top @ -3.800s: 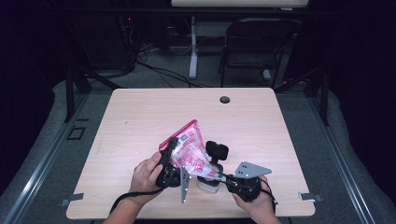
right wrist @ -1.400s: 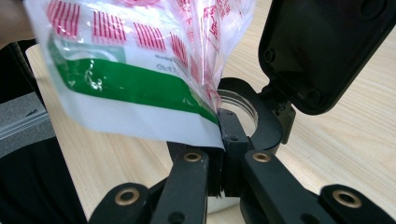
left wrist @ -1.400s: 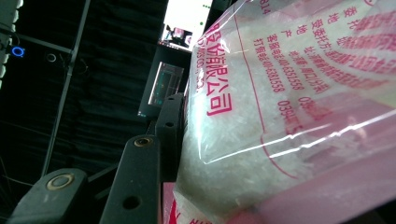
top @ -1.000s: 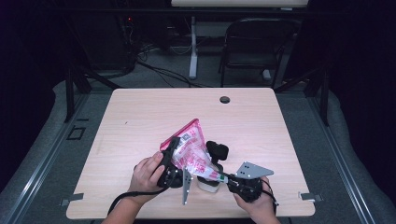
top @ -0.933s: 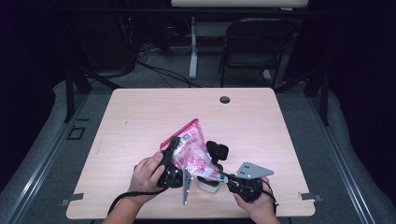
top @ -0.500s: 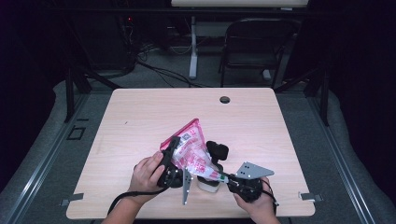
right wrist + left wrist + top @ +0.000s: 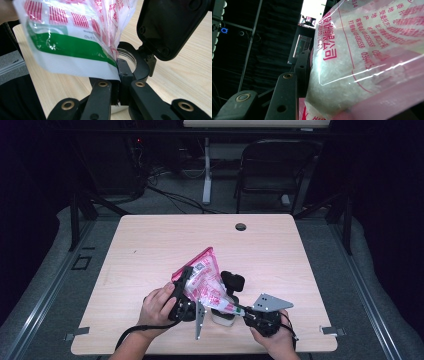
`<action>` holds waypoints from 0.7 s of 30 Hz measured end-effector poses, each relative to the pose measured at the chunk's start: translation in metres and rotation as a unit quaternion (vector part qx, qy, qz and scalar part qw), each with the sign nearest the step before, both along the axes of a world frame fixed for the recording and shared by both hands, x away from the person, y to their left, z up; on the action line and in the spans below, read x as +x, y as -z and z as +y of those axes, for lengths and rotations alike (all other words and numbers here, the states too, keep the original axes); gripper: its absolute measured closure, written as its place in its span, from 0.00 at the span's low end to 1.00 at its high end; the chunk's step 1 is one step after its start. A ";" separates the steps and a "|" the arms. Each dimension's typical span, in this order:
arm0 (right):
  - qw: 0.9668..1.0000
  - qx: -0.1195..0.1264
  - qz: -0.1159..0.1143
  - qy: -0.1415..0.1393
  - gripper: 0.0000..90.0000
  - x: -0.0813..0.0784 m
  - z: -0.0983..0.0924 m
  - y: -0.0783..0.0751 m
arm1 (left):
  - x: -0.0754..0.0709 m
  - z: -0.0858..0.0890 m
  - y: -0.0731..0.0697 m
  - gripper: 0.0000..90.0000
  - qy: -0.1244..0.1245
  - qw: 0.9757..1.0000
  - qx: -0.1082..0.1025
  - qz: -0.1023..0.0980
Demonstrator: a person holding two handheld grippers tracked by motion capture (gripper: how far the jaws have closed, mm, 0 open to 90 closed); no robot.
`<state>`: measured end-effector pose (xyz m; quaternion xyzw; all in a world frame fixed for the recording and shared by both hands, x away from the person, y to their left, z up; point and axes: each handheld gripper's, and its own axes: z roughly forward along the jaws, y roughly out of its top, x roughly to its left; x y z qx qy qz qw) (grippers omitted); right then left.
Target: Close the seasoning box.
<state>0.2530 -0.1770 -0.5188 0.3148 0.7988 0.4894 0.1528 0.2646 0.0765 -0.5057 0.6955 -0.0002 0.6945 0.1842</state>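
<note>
A clear bag [image 7: 206,279] with pink print, holding white crystals, hangs tilted over the table's near middle. My left gripper [image 7: 188,278] is shut on its upper left side; in the left gripper view the bag [image 7: 362,62] bulges against the one black jaw that shows. My right gripper [image 7: 241,310] is shut on the bag's lower corner [image 7: 110,71]. Just under that corner stands a small clear jar [image 7: 126,59] with its black flip lid [image 7: 172,27] swung up; in the high view the lid [image 7: 232,281] rises right of the bag.
The light wooden table [image 7: 150,245] has a round cable hole [image 7: 240,226] at its far edge. A dark chair [image 7: 272,170] and floor cables sit beyond it. A person's hands hold both grippers near the front edge.
</note>
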 end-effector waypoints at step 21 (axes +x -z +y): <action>1.000 -0.001 0.001 0.004 0.99 0.001 0.000 0.001 | -0.001 -0.001 -0.001 0.70 0.002 1.000 0.008 -0.004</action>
